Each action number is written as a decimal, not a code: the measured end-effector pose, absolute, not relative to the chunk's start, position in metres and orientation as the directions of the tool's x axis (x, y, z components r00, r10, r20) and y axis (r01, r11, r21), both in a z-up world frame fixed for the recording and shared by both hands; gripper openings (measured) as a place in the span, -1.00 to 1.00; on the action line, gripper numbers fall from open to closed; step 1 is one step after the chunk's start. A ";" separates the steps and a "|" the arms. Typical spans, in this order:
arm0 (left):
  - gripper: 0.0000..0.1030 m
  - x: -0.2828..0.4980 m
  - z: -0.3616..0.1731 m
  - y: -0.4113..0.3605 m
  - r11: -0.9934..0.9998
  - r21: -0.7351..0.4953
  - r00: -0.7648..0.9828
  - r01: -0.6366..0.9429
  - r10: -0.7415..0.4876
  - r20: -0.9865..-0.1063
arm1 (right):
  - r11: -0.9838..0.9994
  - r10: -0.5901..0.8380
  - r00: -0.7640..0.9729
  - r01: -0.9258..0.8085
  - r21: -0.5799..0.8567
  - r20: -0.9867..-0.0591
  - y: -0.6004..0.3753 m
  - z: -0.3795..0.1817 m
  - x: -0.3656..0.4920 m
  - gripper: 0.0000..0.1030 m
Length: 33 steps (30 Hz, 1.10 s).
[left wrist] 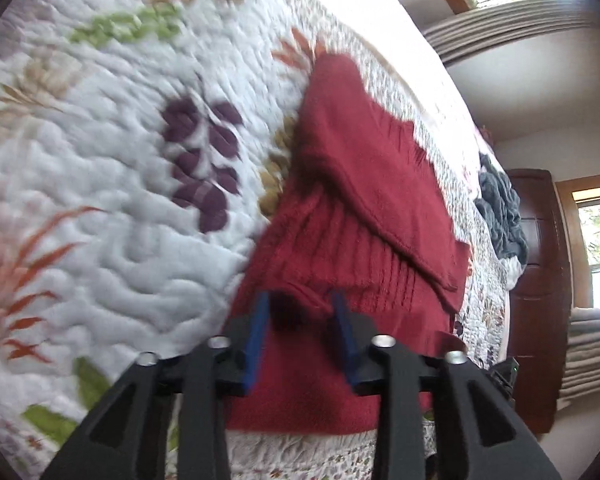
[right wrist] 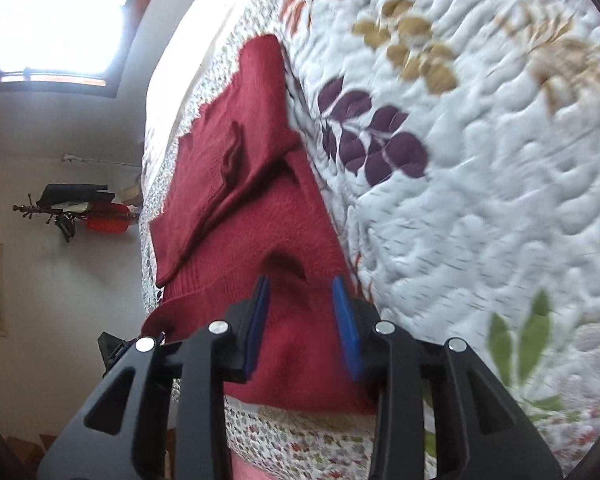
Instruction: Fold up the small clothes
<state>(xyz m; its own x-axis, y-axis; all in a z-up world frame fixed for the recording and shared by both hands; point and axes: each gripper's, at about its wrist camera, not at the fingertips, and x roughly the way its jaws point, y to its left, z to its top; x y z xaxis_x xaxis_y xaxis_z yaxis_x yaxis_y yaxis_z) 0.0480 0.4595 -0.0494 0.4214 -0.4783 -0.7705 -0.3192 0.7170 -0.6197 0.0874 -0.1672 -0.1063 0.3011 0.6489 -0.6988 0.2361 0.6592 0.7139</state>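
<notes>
Both grippers are held with their blue-padded fingers spread apart over a red knitted sweater [left wrist: 352, 216] that is laid on a quilted bedspread [left wrist: 100, 168]. From the left wrist view, the left gripper [left wrist: 300, 312] is seen with its jaws wide, one fingertip at each side of a small raised fold of the knit; whether the pads touch the fabric cannot be told. Ahead of this gripper a sleeve is seen folded across the ribbed body of the garment. To its left, purple, green and orange leaf prints are spread over the white quilting; to its right, a grey bundle of cloth [left wrist: 500, 208] is seen further along the bed.

From the right wrist view, the right gripper [right wrist: 302, 294] is likewise held spread, with a small hump of the sweater [right wrist: 260, 200] just ahead between the fingertips. Nothing is pinched by it. The quilt [right wrist: 480, 200] lies to its right, and a window [right wrist: 56, 28] is seen up to its left.
</notes>
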 end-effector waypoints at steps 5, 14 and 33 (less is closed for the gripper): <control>-0.24 0.046 -0.028 0.450 0.823 -0.522 0.421 -0.223 -0.401 -0.814 | 0.681 0.633 0.326 0.196 0.705 -0.702 -0.172 -0.091 0.072 -0.30; -0.03 0.088 -0.033 0.385 0.963 -0.270 0.353 0.019 -0.259 -0.899 | 0.737 0.616 0.311 0.096 0.669 -0.724 -0.140 -0.076 0.059 -0.22; -0.76 0.097 -0.055 0.362 0.973 -0.198 0.307 0.116 -0.225 -0.925 | 0.855 0.512 0.267 -0.068 0.514 -0.816 -0.105 -0.076 0.076 -0.13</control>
<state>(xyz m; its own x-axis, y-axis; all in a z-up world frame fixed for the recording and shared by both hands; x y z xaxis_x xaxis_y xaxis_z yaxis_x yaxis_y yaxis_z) 0.0973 0.3617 -0.0551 0.3072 -0.2247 -0.9247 0.1164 0.9733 -0.1978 0.0759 -0.1047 -0.0757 0.2669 0.5121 -0.8164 -0.0677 0.8550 0.5142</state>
